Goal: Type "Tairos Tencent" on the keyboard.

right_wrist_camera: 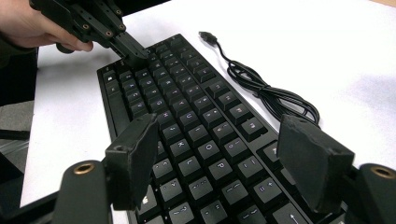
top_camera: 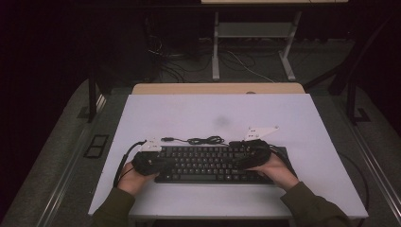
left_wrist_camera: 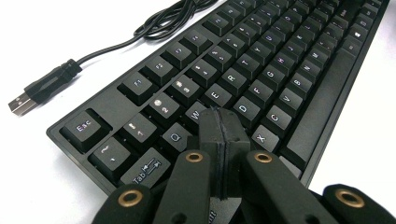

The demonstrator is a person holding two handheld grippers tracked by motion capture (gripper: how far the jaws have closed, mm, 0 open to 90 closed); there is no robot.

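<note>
- I am holding my left tool (left_wrist_camera: 219, 122) with its jaws pressed together, nothing between them, the closed tip resting on the keys at the left end of the keyboard (top_camera: 208, 163), around the W and S keys.
- In the right gripper view that same left tool (right_wrist_camera: 135, 55) is touching down on the far end of the keyboard (right_wrist_camera: 196, 135), with my left hand (right_wrist_camera: 32, 25) behind it.
- I am holding my right tool (right_wrist_camera: 219, 163) with its jaws standing wide apart, gripping nothing, hovering just above the keys at the right end of the keyboard.
- The keyboard is lying flat on the white counter (top_camera: 217, 113), near the counter's near edge, long side parallel to that edge.
- Its cable (top_camera: 205, 140) is lying coiled loosely on the counter just behind the keyboard; the USB plug (left_wrist_camera: 35, 91) is lying loose beyond the keyboard's Esc corner, not touching it.
- In the high view my left hand (top_camera: 135, 177) is sitting at the keyboard's left end and my right hand (top_camera: 274, 166) at its right end.
</note>
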